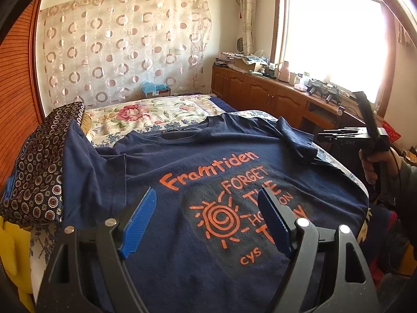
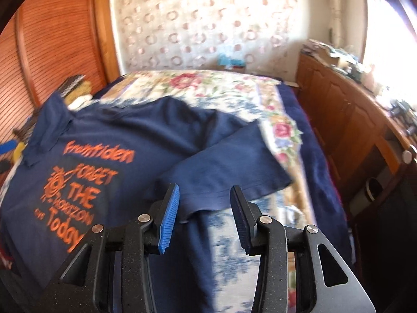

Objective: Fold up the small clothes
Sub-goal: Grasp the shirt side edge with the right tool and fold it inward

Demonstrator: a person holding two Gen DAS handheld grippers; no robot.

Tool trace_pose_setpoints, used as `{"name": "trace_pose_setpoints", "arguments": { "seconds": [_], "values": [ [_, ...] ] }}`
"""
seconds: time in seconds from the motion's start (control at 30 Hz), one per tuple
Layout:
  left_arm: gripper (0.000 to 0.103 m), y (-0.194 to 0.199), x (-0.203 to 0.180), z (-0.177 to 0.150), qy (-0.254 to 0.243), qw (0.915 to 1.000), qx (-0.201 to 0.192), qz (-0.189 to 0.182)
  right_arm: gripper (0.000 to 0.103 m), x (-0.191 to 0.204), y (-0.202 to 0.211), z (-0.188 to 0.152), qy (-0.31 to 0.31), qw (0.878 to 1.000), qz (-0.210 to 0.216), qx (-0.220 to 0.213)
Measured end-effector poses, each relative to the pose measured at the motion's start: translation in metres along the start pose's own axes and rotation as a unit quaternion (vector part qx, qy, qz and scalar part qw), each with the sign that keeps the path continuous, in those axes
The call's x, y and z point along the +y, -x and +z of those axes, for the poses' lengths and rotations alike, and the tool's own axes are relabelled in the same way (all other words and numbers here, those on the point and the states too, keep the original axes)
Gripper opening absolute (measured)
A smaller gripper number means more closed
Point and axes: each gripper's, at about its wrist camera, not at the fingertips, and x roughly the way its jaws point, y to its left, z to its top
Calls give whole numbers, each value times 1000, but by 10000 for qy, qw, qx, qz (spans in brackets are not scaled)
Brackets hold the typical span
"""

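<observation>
A navy T-shirt [image 1: 182, 161] with orange print lies face up and spread out on the bed. My left gripper [image 1: 208, 195] hovers open over the printed chest, with nothing between its blue pads. In the right wrist view the same T-shirt [image 2: 125, 135] lies to the left, and its right sleeve [image 2: 229, 167] is folded across toward the body. My right gripper [image 2: 205, 188] is open just above that sleeve's hem; the pads stand apart and do not press on the cloth. In the left wrist view a hand [image 1: 372, 164] holds the right gripper's handle at the shirt's right edge.
A floral bedspread [image 1: 146, 114] covers the bed beyond the collar. A folded dark patterned cloth [image 1: 39, 169] lies at the shirt's left, with something yellow [image 1: 13, 247] below it. A cluttered wooden cabinet [image 1: 260, 91] runs under the window on the right. A louvred wooden door [image 2: 52, 39] stands left.
</observation>
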Motion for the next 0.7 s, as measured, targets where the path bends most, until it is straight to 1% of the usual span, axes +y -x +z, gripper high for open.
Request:
{"name": "trace_pose_setpoints", "arguments": {
  "seconds": [0.17, 0.33, 0.6, 0.67, 0.7],
  "values": [
    [81, 1, -2, -1, 10, 10000, -14, 12, 41, -27, -32, -3, -394, 9980, -255, 434],
    [81, 2, -3, -2, -10, 10000, -12, 53, 41, -40, -56, -5, -533, 9953, -494, 639],
    [81, 3, -1, -5, 48, 10000, 3, 56, 40, -37, -66, 3, -347, 9956, -619, 612],
    [81, 2, 0, -6, 65, 10000, 9, 67, 33, -33, -67, 5, -250, 9963, -574, 594],
    [81, 2, 1, -6, 77, 9999, 9, 69, 26, -32, -70, 6, -213, 9966, -538, 584]
  ]
}}
